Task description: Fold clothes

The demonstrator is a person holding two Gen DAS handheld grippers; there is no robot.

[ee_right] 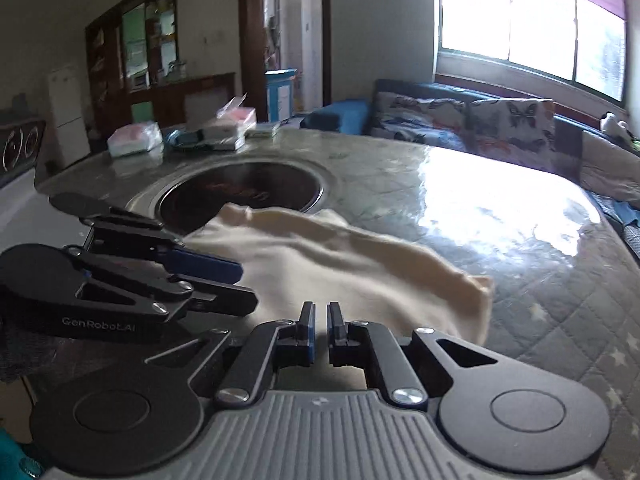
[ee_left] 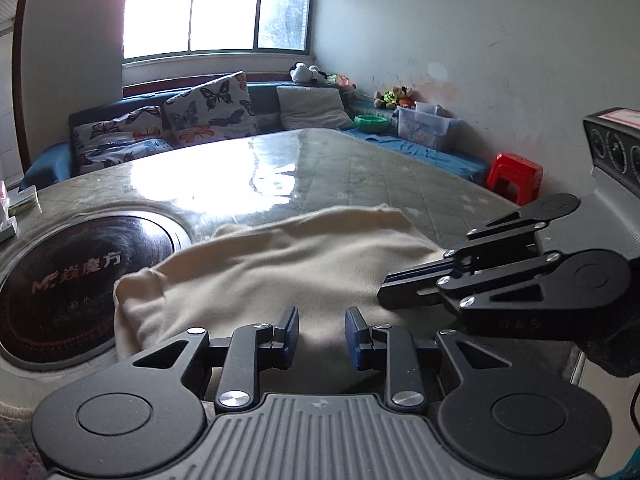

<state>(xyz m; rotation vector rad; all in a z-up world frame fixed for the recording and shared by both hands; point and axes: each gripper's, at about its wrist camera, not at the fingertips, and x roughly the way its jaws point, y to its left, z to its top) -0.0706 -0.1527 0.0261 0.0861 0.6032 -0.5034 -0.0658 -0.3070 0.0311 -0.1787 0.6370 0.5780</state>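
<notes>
Both tongs hover at the near edge of the cream, rumpled cloth garment (ee_left: 280, 264) lying on the glossy quilted tabletop (ee_left: 360, 168): left tongs (ee_left: 322, 334) part-open and empty, right tongs (ee_right: 321, 330) closed on nothing. The step looks like regrasping that edge; next, each should pinch a corner. Beside the garment's far side, the round dark inset hotplate (ee_left: 80, 276) lies under one corner and may snag it.

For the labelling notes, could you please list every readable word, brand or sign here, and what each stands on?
"GenRobot.AI": side of the left hand-held gripper.
"炭魔方", after a stylised logo that looks like "MF": black round cooktop set in the table.
Smaller print on the cooktop, and the other gripper's faint lettering: too blurred to read.
</notes>
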